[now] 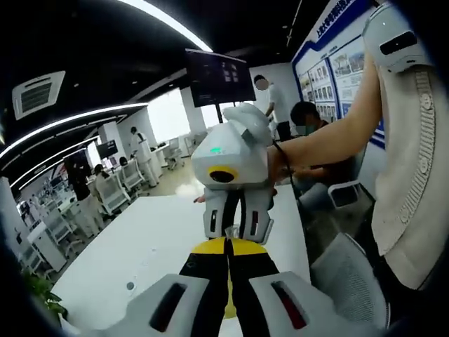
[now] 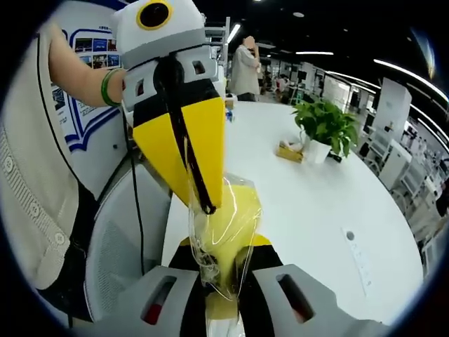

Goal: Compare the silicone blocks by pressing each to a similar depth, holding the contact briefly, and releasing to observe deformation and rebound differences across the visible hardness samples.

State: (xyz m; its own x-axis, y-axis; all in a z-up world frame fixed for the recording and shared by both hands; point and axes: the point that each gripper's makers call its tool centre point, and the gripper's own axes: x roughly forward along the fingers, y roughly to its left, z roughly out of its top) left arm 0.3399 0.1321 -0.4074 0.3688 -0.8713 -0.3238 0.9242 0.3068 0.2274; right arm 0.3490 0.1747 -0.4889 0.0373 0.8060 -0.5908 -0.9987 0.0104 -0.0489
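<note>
Both tongs pinch one clear plastic bag (image 2: 223, 232) in mid-air above the white bench (image 2: 316, 189), tip to tip. Right tongs (image 2: 223, 298) are closed on its lower end, left tongs (image 2: 203, 200) closed on its upper end; the bag's long axis runs between them. Something yellow inside is possibly a silicone block, too blurred to confirm. Potted plant (image 2: 326, 130) sits well apart.

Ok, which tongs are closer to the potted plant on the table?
Left, probably. In the right gripper view the left tongs hang farther ahead, with the potted plant off to their right; the right tongs sit back by the camera, farther from it.
</note>
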